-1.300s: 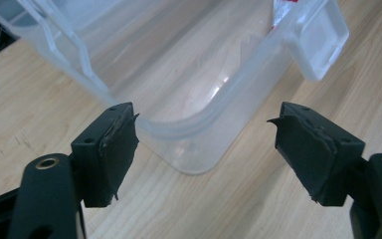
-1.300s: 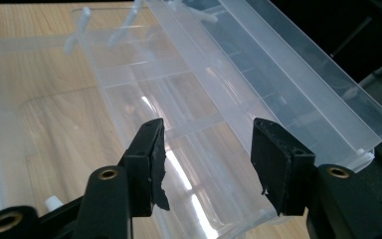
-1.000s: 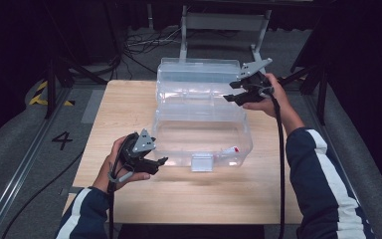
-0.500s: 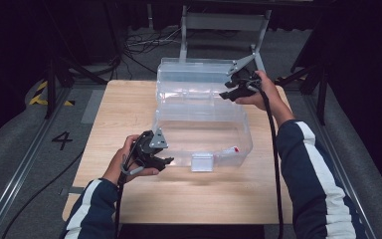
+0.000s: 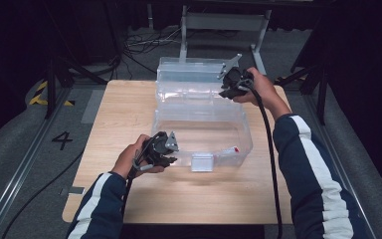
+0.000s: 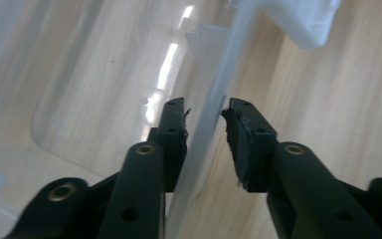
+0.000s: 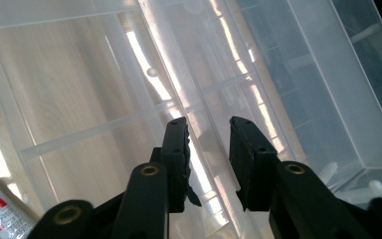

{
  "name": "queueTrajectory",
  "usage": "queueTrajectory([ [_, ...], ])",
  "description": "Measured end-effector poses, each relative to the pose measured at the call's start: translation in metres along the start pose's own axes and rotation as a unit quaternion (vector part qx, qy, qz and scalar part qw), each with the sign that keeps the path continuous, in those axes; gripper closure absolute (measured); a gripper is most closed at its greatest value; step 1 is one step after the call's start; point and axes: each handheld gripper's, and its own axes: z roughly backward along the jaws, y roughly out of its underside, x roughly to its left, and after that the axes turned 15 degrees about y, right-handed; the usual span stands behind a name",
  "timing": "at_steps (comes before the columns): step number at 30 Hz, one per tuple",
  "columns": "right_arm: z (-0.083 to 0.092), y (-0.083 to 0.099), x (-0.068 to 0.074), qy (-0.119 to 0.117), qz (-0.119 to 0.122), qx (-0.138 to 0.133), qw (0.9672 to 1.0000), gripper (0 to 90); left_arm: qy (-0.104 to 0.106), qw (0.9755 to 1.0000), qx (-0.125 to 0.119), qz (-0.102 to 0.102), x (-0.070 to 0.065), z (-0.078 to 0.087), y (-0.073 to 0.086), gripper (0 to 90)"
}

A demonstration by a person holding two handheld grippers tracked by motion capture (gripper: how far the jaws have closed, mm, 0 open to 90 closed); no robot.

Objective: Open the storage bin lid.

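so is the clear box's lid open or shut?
Open: the lid stands tilted back behind the clear box, interior exposed.

A light wooden table [image 5: 129, 109] is sitting in the middle of a dim room, catching most of the light while everything around it is fading into black. Grey carpeted floor [image 5: 25, 149] is spreading out on both sides. A metal rail [image 5: 22, 172] is running along the floor at the left, beside a painted number 4 [image 5: 62, 140] and a strip of yellow and black tape [image 5: 42, 94]. Cables [image 5: 139, 47] are lying tangled on the far floor. A grey metal frame [image 5: 224, 22] is standing just beyond the far edge. Dark stands [image 5: 59, 74] are rising at the left.
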Motion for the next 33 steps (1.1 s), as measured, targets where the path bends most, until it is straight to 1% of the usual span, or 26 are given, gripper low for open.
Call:
queueTrajectory([
  [3, 0.001, -0.007, 0.001, 0.000, 0.030, 0.019, 0.9994, 74.3, 0.009, 0.9999, 0.005, 0.004, 0.002, -0.002, -0.003, 72.8],
  [7, 0.000, -0.012, 0.004, 0.004, 0.054, 0.030, 0.9981, 76.4, 0.013, 0.9999, 0.006, 0.005, 0.002, -0.003, -0.004, 72.9],
  [9, 0.001, -0.014, 0.004, 0.000, 0.064, 0.032, 0.9975, 78.4, 0.013, 0.9999, 0.006, 0.007, 0.003, -0.003, -0.004, 73.0],
  [12, 0.002, -0.015, 0.002, -0.013, 0.069, 0.030, 0.9971, 80.6, 0.017, 0.9998, -0.001, 0.009, 0.004, -0.004, -0.003, 72.9],
  [14, 0.004, -0.015, 0.000, -0.023, 0.066, 0.026, 0.9972, 82.0, 0.019, 0.9998, -0.003, 0.007, 0.004, -0.005, -0.003, 72.9],
  [15, 0.005, -0.015, 0.000, -0.030, 0.070, 0.025, 0.9968, 83.1, 0.020, 0.9998, -0.004, 0.008, 0.004, -0.005, -0.003, 73.1],
  [18, 0.006, -0.015, 0.000, -0.032, 0.073, 0.025, 0.9965, 83.8, 0.020, 0.9998, -0.004, 0.009, 0.004, -0.005, -0.003, 73.0],
  [20, 0.008, -0.017, 0.001, -0.033, 0.085, 0.026, 0.9955, 85.0, 0.021, 0.9997, -0.006, 0.010, 0.005, -0.005, -0.003, 73.0],
  [23, 0.011, -0.018, 0.003, -0.037, 0.096, 0.032, 0.9942, 85.8, 0.026, 0.9995, -0.009, 0.013, 0.005, -0.006, -0.002, 72.7],
  [30, 0.012, -0.017, 0.003, -0.041, 0.097, 0.027, 0.9941, 86.7, 0.025, 0.9995, -0.009, 0.014, 0.005, -0.006, -0.002, 72.2],
  [33, 0.013, -0.017, 0.005, -0.036, 0.108, 0.022, 0.9932, 87.4, 0.027, 0.9995, -0.007, 0.013, 0.006, -0.006, -0.002, 72.2],
])
